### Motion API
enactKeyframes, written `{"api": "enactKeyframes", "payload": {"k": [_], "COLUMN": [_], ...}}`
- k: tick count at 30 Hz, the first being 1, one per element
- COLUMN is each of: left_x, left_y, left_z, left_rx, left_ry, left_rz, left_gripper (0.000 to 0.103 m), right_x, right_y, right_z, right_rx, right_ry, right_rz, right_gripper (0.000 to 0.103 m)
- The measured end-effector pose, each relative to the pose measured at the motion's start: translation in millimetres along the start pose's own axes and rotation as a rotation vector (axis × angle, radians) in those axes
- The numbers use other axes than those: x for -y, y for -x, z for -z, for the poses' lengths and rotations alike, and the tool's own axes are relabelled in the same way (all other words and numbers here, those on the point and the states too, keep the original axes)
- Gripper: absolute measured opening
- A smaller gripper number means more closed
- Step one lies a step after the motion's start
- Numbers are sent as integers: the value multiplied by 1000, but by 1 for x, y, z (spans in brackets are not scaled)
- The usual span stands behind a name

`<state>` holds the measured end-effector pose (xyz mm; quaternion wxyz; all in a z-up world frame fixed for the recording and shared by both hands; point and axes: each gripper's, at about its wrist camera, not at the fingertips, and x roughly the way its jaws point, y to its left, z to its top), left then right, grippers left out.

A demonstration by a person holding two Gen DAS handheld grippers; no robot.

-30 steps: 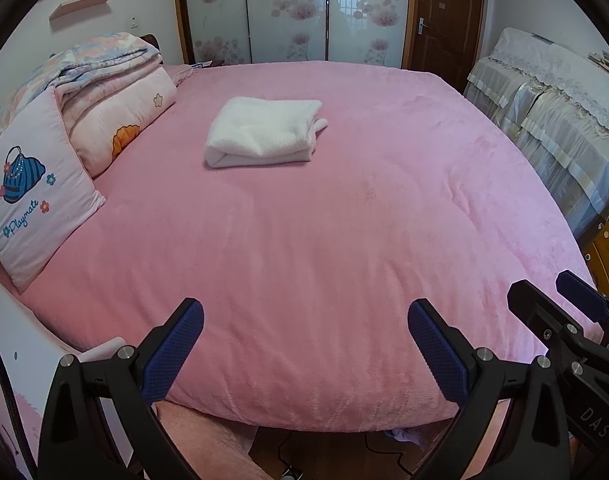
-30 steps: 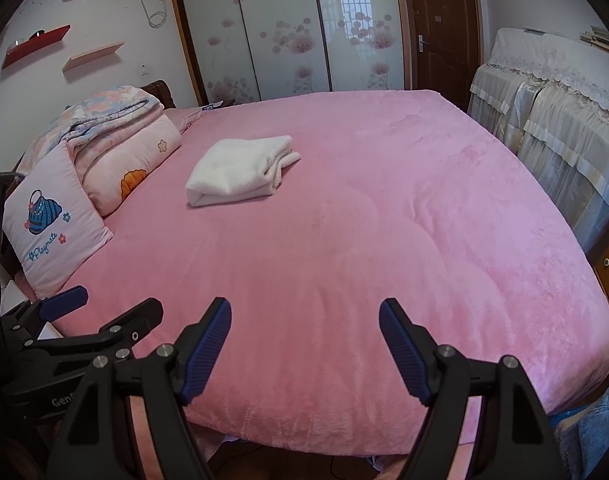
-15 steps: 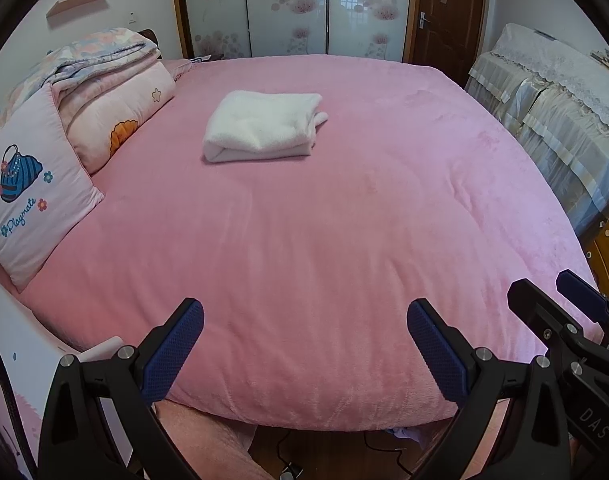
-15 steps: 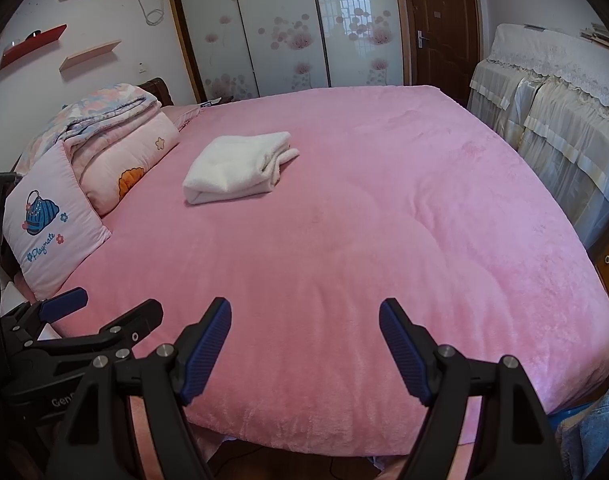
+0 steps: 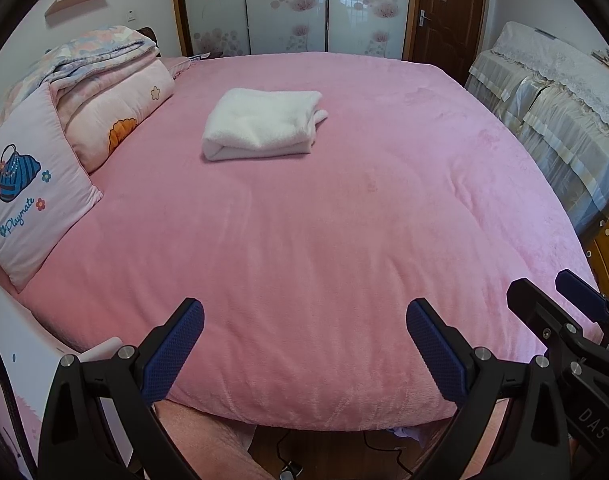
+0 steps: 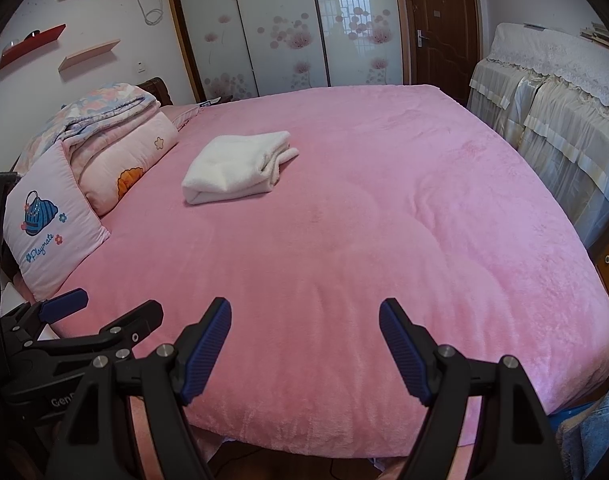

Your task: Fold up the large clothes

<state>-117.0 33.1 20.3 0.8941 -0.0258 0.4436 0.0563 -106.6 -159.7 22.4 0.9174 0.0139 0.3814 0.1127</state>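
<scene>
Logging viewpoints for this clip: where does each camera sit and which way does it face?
Left wrist: on the left gripper, by the bed's near edge, looking across the pink bed; the right gripper's finger shows at right.
Right wrist: on the right gripper, facing likewise; the left gripper shows at left.
Shared: folded white garment, pillow.

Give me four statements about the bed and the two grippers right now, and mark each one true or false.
1. The white garment lies folded on the pink blanket. True.
2. The left gripper grips the garment. False: it is open, holding nothing, at the blanket's near edge.
3. The Playmate pillow leans at the left side of the bed. True.
4. The right gripper is shut. False: its jaws stand wide apart, empty.
</scene>
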Motion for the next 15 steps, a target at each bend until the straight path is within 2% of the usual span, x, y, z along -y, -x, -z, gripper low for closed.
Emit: {"api": "enactKeyframes", "payload": {"k": [15], "left_x": [0], "left_y": [-5], "left_z": [-1], "left_rx": [-12], "left_ry": [-2], "left_rz": [-4], "left_gripper": [99], "right_x": [0], "right_y": [-6], "right_z": [3], "right_rx": [-13], "right_ry": [-6], "right_rz": [1], "right_gripper": [77]}}
